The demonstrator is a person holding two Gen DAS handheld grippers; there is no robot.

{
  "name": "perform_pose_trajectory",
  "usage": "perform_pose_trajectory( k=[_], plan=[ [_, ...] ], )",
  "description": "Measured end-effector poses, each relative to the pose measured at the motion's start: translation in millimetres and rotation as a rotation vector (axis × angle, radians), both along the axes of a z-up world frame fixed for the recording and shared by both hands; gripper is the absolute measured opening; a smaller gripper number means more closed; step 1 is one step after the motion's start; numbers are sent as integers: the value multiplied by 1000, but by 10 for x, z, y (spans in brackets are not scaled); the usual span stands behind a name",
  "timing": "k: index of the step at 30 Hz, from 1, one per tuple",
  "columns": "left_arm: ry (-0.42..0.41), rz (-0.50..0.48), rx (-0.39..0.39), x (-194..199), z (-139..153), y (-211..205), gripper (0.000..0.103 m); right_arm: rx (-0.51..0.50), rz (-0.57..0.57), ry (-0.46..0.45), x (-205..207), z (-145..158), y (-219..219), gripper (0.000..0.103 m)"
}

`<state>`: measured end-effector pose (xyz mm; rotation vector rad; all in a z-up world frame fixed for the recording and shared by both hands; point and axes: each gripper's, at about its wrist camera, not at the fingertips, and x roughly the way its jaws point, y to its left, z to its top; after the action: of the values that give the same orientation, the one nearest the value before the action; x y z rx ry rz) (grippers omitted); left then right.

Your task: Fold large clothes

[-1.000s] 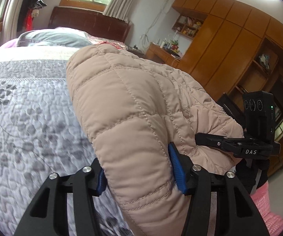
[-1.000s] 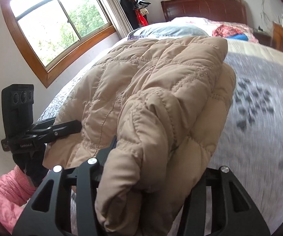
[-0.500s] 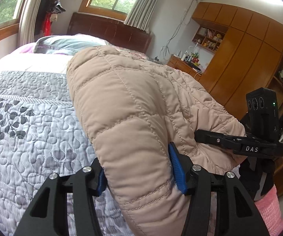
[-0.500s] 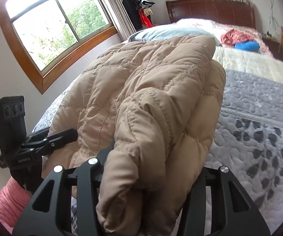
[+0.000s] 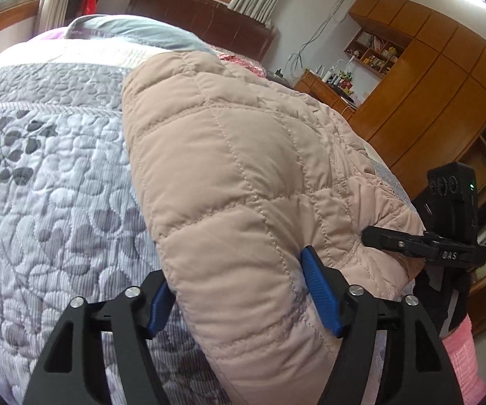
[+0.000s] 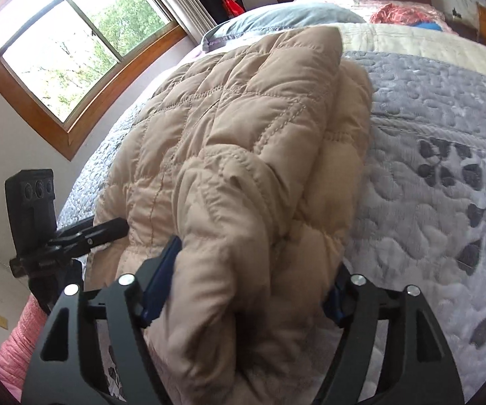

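Note:
A beige quilted puffer jacket [image 5: 243, 175] lies folded in thick layers on the grey leaf-patterned bedspread [image 5: 47, 182]. My left gripper [image 5: 243, 297] is shut on the jacket's near left edge, its blue pads [image 5: 320, 297] pressed into the padding. My right gripper [image 6: 243, 290] is shut on the near right edge of the jacket [image 6: 243, 141], which bulges between the fingers. Each gripper shows in the other's view, at the right of the left wrist view [image 5: 411, 246] and at the left of the right wrist view [image 6: 84, 236].
The bedspread [image 6: 445, 175] stretches to the far side. Pillows [image 5: 131, 30] and a dark headboard [image 5: 202, 10] lie at the bed's head. A red and blue bundle [image 6: 408, 17] lies near them. Wooden cabinets [image 5: 428, 77] stand to the right, a window [image 6: 74, 47] to the left.
Both grippers have lowered and moved the held jacket forward; it now lies flatter on the bedspread. Both grips are unchanged.

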<state>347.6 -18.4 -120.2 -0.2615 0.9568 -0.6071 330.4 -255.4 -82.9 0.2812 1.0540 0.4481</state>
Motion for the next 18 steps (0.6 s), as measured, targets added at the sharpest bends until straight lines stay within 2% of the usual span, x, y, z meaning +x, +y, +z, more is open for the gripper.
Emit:
perform_pose_trajectory(
  k=[3, 6, 9, 13, 18],
  plan=[
    [-12, 22, 26, -127, 55, 90, 75, -38, -17, -39, -188, 185, -117, 78],
    [-63, 57, 74, -361, 157, 154, 77, -48, -64, -54, -375, 297, -290, 78],
    [-106, 66, 117, -586, 202, 208, 78, -64, -108, -54, -512, 298, -465, 76],
    [-137, 70, 202, -688, 127, 234, 79, -85, -136, 7, -529, 93, -529, 72],
    [-127, 58, 228, -700, -29, 195, 80, -90, -147, 70, -422, -214, -465, 72]
  ],
)
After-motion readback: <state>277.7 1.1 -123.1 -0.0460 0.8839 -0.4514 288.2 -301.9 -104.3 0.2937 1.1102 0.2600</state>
